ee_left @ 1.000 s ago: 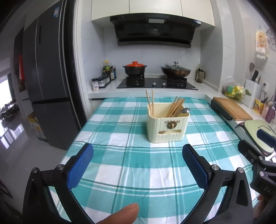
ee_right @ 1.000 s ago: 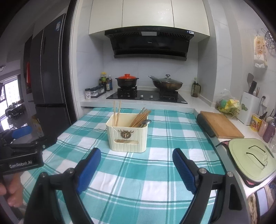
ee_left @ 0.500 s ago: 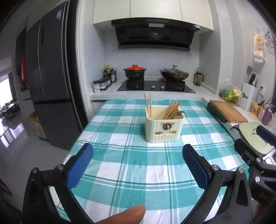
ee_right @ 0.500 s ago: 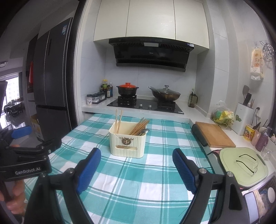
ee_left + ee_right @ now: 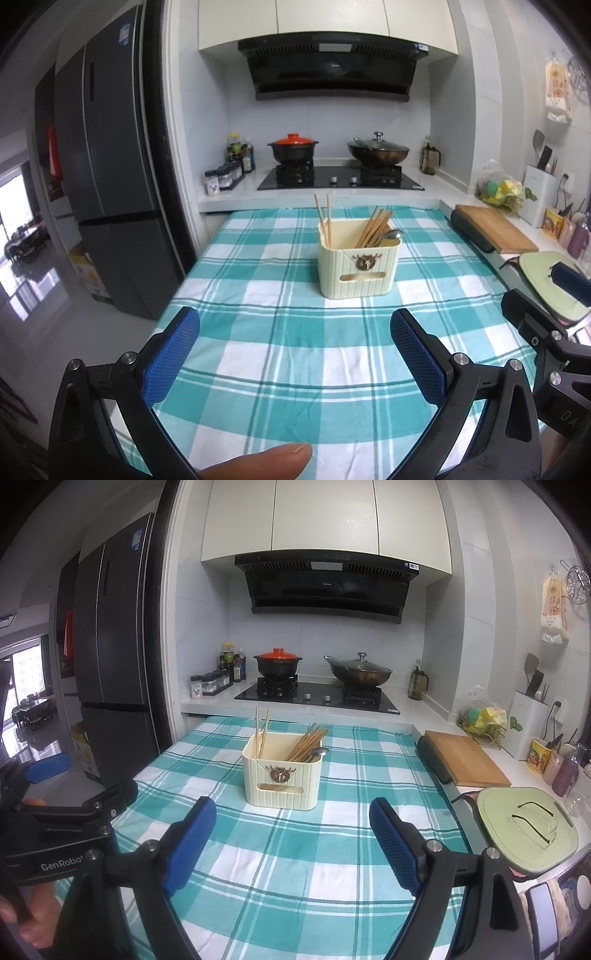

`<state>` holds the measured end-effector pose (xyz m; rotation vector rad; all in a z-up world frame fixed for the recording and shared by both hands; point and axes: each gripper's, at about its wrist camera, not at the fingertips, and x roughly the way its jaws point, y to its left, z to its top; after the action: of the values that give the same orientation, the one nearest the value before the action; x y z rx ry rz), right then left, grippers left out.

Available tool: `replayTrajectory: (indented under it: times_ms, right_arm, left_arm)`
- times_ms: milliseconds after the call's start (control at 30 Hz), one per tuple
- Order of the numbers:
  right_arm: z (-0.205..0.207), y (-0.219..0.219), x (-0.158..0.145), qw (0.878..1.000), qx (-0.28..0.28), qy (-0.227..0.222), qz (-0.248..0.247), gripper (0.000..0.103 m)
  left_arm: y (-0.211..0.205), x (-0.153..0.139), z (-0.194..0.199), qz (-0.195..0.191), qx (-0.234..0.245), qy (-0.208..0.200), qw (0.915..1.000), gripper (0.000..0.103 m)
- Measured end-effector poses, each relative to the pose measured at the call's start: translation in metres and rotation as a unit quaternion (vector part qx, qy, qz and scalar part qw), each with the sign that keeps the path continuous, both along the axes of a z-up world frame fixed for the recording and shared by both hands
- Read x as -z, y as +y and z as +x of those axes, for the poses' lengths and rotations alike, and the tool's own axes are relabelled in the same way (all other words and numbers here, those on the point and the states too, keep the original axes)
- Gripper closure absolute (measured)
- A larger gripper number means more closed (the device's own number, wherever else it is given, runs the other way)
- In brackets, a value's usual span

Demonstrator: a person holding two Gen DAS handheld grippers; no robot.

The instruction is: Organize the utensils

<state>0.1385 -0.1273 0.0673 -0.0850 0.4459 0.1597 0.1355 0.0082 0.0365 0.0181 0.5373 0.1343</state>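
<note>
Left wrist view: the left gripper (image 5: 294, 347) stands with its jaws wide apart and nothing between the blue pads; only the teal checked tablecloth (image 5: 280, 347) shows in the gap. A cream utensil holder (image 5: 357, 272) stands upright on the cloth, beyond the fingertips and well apart from them, slightly toward the gripper's right finger. Two wooden chopsticks (image 5: 323, 218) stand near-upright in its left compartment. A bundle of chopsticks (image 5: 373, 228) leans in the right compartment, with a metal spoon (image 5: 392, 234) beside the bundle at the rim. A fingertip (image 5: 266, 461) of the person shows at the lower edge. The right gripper (image 5: 554, 325) enters at the right edge, near a pale green lid (image 5: 546, 277) on the counter.

Right wrist view: the right gripper (image 5: 292, 836) is also spread wide and empty, over the cloth. The utensil holder sits ahead of it, just left of centre, not touched by either finger. Behind the table, a red-lidded pot (image 5: 277, 661) and a lidded wok (image 5: 359, 672) rest on the gas hob (image 5: 317, 698). A wooden cutting board (image 5: 466, 757) lies on the counter to the right. The left gripper appears at the left edge, held by a hand (image 5: 31, 921).
</note>
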Motion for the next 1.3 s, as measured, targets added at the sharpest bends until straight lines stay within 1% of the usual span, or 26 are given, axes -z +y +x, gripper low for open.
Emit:
replayTrajectory:
  times_ms: [133, 267, 600, 1300]
  right_arm:
    - [-0.002, 0.003, 0.0, 1.0, 0.004, 0.0, -0.008, 0.016]
    - [-0.003, 0.002, -0.001, 1.0, 0.01, -0.001, -0.009, 0.016]
    - [-0.003, 0.004, 0.001, 1.0, 0.016, 0.003, -0.015, 0.016]
    - [0.002, 0.007, 0.009, 1.0, 0.011, 0.016, -0.025, 0.016]
  left_arm:
    - [0.0, 0.001, 0.001, 0.004, -0.002, 0.002, 1.0, 0.0]
    - [0.001, 0.002, 0.002, -0.003, -0.001, 0.008, 1.0, 0.0]
    - [-0.002, 0.005, 0.003, 0.0, 0.004, 0.011, 0.9999, 0.0]
    - [-0.001, 0.014, 0.009, -0.005, 0.008, 0.024, 0.9997, 0.0]
